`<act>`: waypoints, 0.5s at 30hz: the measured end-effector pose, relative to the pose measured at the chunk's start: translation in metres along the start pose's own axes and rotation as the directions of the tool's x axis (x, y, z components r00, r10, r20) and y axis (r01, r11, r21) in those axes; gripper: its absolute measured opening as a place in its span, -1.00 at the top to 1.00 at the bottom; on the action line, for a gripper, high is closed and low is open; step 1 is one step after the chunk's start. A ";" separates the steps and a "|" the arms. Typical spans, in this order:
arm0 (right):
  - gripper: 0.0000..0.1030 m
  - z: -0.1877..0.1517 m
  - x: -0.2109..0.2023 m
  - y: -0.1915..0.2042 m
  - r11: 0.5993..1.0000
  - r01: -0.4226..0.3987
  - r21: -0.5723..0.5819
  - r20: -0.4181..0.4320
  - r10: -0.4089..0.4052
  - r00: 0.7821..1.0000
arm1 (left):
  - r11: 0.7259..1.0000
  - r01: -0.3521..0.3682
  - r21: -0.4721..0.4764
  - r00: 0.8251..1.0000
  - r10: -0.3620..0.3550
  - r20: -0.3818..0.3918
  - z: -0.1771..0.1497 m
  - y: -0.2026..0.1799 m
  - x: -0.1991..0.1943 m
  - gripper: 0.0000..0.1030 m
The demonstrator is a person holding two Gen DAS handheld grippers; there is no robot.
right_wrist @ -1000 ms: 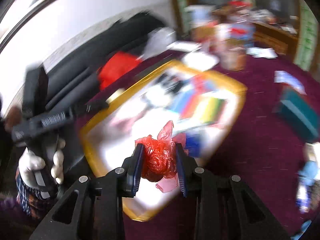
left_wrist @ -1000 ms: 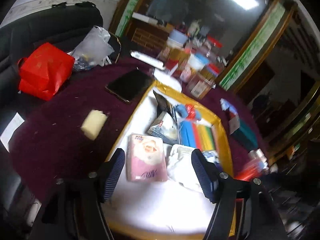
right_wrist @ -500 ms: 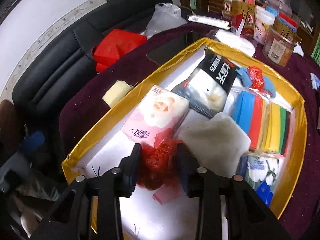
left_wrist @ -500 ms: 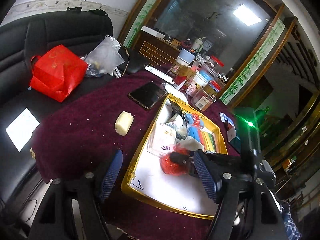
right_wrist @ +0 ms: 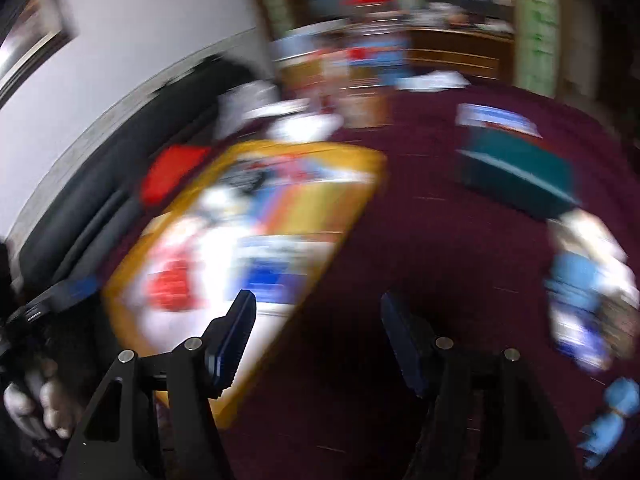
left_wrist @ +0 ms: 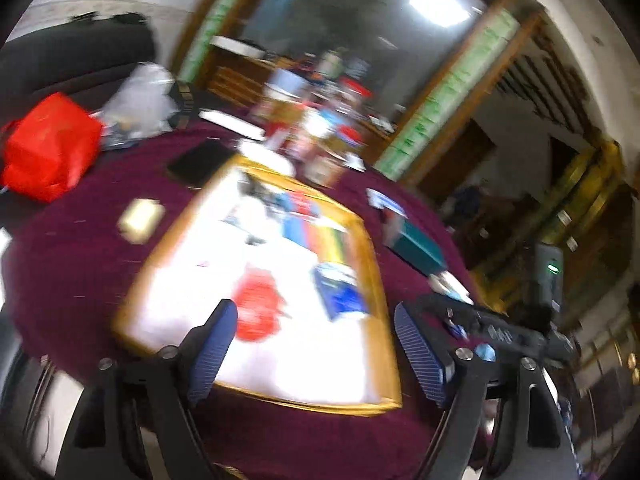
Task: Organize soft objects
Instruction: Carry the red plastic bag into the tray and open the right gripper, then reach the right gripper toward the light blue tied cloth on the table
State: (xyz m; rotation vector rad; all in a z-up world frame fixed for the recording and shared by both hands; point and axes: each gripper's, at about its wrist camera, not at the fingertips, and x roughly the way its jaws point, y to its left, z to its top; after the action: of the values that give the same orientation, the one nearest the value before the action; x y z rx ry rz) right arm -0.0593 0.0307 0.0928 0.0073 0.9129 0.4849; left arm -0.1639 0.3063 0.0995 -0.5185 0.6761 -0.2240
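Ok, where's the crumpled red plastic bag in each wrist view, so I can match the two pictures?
Left wrist: the red plastic bag lies in the gold-rimmed tray's near part, just beyond the left gripper's left finger.
Right wrist: red plastic bag at lower left, blurred, inside the tray.
Shared landmark: the gold-rimmed tray.

We see maroon tablecloth [left_wrist: 80, 248] covering table. Red paper bag [left_wrist: 48, 148] sits at far-left edge, on black sofa [left_wrist: 72, 60], clear plastic bag [left_wrist: 140, 100] just beside it. Dark phone [left_wrist: 200, 162] lies near far-left corner of table. Cluster of jars and containers [left_wrist: 316, 120] along far edge, too blurred for us to sort. Teal box [right_wrist: 516, 172] rests toward right edge. Ceiling light [left_wrist: 438, 4] glows overhead.
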 end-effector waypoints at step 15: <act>-0.28 -0.027 0.012 -0.165 0.958 0.222 0.181 -0.079 -0.211 0.974 | 0.967 0.132 0.220 0.978 -0.091 -0.186 -0.046 -0.117 0.046 -0.70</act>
State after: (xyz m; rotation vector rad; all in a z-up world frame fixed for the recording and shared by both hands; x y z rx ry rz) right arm -0.0077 -0.1171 0.0324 0.0656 1.0023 0.1936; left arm -0.1625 0.1724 0.1063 -0.3150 0.7806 -0.4536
